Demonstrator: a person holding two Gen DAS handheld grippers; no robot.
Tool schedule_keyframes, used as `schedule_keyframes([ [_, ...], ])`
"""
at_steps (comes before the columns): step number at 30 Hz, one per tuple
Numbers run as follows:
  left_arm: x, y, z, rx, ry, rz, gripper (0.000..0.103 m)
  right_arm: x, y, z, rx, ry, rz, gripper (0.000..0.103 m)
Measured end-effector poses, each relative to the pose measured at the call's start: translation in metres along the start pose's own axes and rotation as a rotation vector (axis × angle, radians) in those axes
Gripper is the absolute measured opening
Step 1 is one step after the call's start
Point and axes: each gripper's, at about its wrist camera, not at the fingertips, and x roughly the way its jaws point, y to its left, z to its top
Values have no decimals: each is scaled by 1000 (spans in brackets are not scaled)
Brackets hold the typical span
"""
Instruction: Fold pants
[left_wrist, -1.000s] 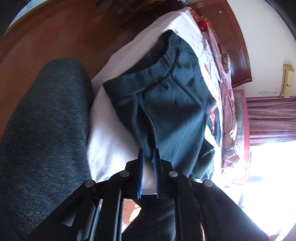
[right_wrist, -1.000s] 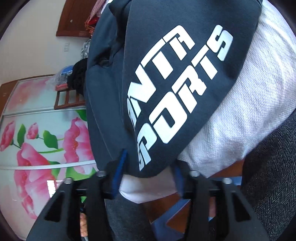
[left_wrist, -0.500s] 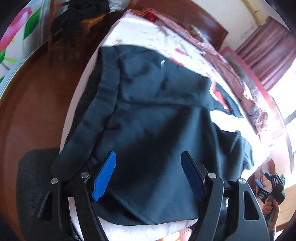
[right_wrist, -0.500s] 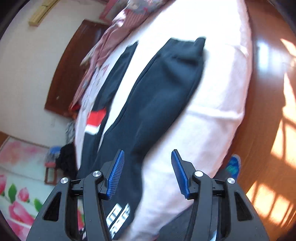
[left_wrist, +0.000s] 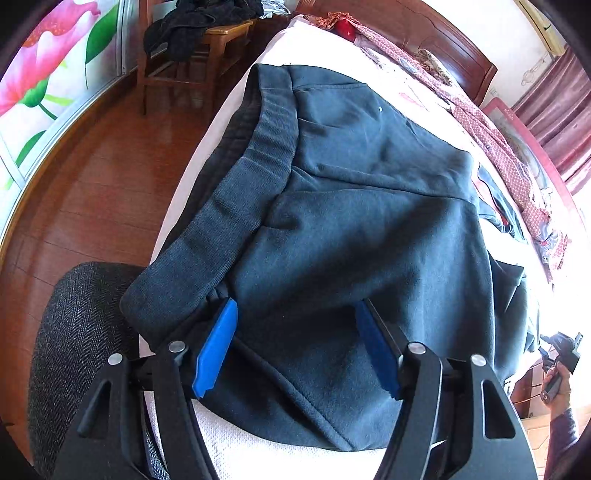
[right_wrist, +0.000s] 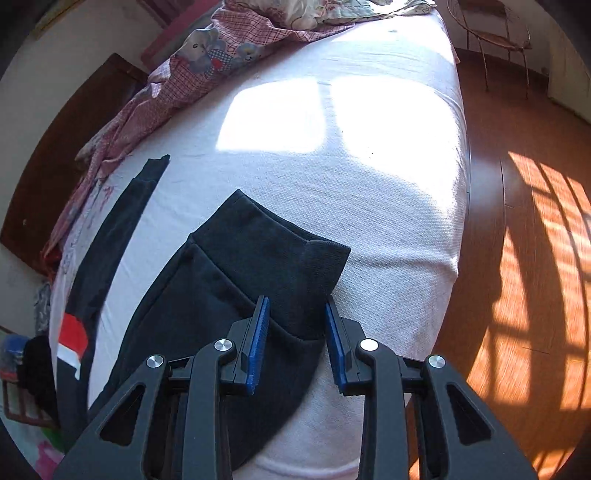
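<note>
Dark navy pants lie on a white bed, with the ribbed waistband at the left. My left gripper is open just above the waist end, its blue pads astride the cloth near the waistband corner. In the right wrist view the leg end of the pants lies on the bed, with the ribbed cuff pointing away. My right gripper is open, its pads on either side of the cuff's near edge.
A checked quilt is bunched along the far side of the bed, and a second dark garment with a red and white patch lies beside it. A wooden chair holds dark clothes. A grey-clad leg stands at the bed's edge. Wood floor surrounds the bed.
My left gripper opened from shut and now hovers over the waist end. My right gripper let go of the printed leg, swung to the cuff end and narrowed around it.
</note>
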Motion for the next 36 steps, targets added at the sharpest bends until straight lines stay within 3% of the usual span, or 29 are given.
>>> schedule_keyframes([
  [2, 3, -6, 2, 0, -1, 8, 70, -8, 14, 3, -81, -16, -28, 6],
  [5, 5, -10, 3, 9, -6, 20, 73, -43, 38, 10, -243, -127, -53, 4],
  [10, 4, -11, 0, 19, -13, 35, 74, -81, 13, 45, -232, -282, -109, 4],
  [12, 4, -13, -1, 25, -18, 38, 74, -66, -13, 54, -172, -236, -75, 4],
  [16, 5, -17, -3, 48, -20, 64, 75, -15, -43, 38, -163, -121, -159, 4],
  [17, 5, -17, -3, 46, -18, 65, 75, -4, -48, 33, -159, -97, -169, 7],
  [19, 3, -15, -2, 37, -14, 55, 75, -9, -49, 28, -148, -152, -248, 30],
  [22, 1, -13, -1, 21, -8, 44, 75, -35, -37, 22, -137, -221, -444, 33],
  [23, -1, -13, 0, 11, -7, 44, 75, -51, -27, 15, -146, -270, -385, 33],
  [24, -4, -14, 0, -1, -13, 42, 75, -64, -12, 5, -190, -274, -260, 33],
  [26, -13, -16, -2, -20, -47, 24, 85, -72, 42, -27, -395, -149, -3, 33],
  [28, -10, -20, -4, 20, -48, 40, 87, -80, 104, -81, -597, -19, 201, 33],
  [30, -1, -13, -4, 15, -8, 82, 87, -81, 161, -137, -751, 101, 319, 33],
  [34, -2, 5, -2, -71, 1, 2, 83, -55, 241, -232, -1054, 214, 273, 33],
  [36, -2, 8, -3, -62, 1, -5, 80, -36, 261, -247, -1106, 173, 186, 33],
])
